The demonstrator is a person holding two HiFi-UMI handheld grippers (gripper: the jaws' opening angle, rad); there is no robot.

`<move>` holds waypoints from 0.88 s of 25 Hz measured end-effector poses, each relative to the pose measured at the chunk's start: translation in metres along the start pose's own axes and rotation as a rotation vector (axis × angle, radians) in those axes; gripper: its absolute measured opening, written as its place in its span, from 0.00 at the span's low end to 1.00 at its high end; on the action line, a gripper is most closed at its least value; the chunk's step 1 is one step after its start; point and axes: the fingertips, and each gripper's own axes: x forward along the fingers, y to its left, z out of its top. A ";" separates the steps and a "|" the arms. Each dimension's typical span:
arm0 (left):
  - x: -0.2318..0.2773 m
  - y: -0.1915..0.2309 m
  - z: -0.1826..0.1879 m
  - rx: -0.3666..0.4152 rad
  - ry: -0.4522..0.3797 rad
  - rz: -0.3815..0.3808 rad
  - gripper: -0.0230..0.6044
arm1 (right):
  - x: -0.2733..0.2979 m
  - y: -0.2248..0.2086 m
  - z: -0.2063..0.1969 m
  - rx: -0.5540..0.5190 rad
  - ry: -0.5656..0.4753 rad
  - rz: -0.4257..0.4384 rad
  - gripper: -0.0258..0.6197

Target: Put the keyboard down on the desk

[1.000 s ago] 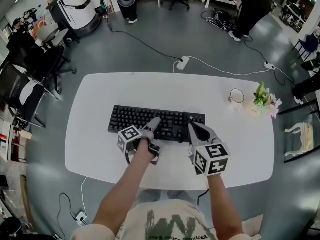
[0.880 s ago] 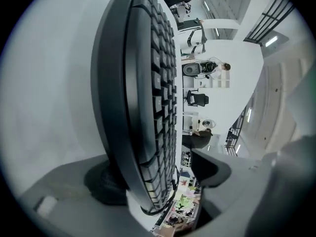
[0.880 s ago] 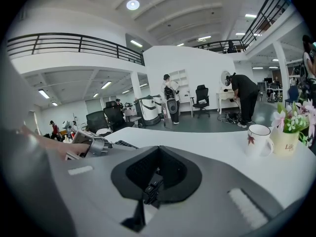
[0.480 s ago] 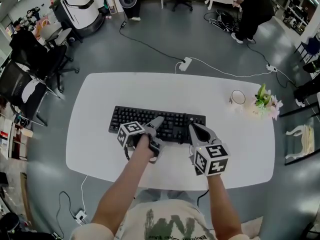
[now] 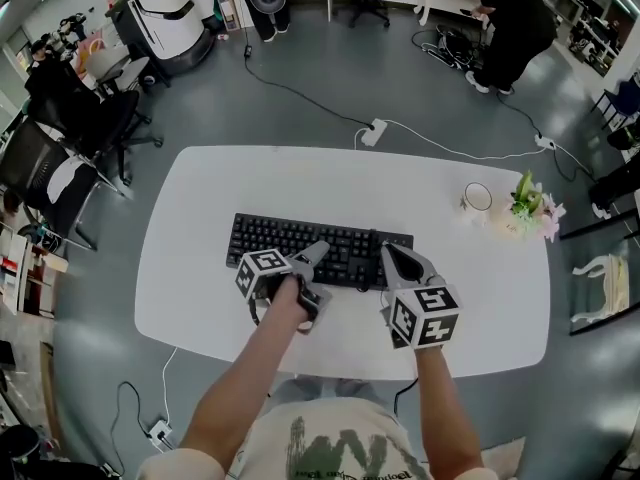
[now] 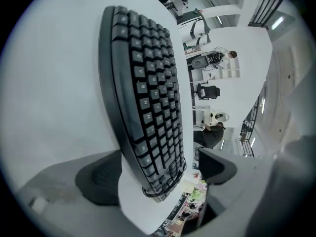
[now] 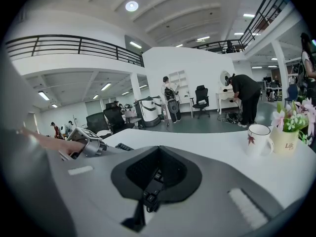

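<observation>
The black keyboard (image 5: pixel 318 249) lies flat on the white desk (image 5: pixel 200 198), slightly left of centre. My left gripper (image 5: pixel 312 266) is at the keyboard's front edge. In the left gripper view the keyboard (image 6: pixel 148 98) runs between the two jaws, which stand wide apart. Those jaws have just been opening, and my left gripper (image 6: pixel 158 174) is open with its pads off the keys. My right gripper (image 5: pixel 386 258) sits at the front right corner. In the right gripper view my right gripper (image 7: pixel 154 184) is shut on the keyboard (image 7: pixel 150 195), a strip of keys showing between the jaws.
A white mug (image 5: pixel 474 196) and a small flower pot (image 5: pixel 527 208) stand at the desk's far right. A power strip (image 5: pixel 376 130) with cables lies on the floor behind the desk. Office chairs (image 5: pixel 60 138) stand to the left, and a person (image 5: pixel 512 18) bends over at the back.
The left gripper's jaws have spread apart around the keyboard's front edge and the gripper has tilted a little. The keyboard and the right gripper have stayed where they were.
</observation>
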 end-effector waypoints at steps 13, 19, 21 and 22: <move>-0.032 -0.062 0.001 0.208 -0.003 -0.148 0.81 | -0.014 0.009 0.031 -0.035 -0.052 -0.018 0.04; -0.049 -0.111 0.007 0.396 -0.039 -0.238 0.74 | -0.024 0.006 0.060 -0.058 -0.102 -0.034 0.04; -0.056 -0.129 0.010 0.523 -0.064 -0.265 0.69 | -0.026 0.005 0.068 -0.064 -0.117 -0.038 0.04; -0.060 -0.138 0.011 0.597 -0.080 -0.276 0.66 | -0.028 0.004 0.072 -0.067 -0.123 -0.040 0.04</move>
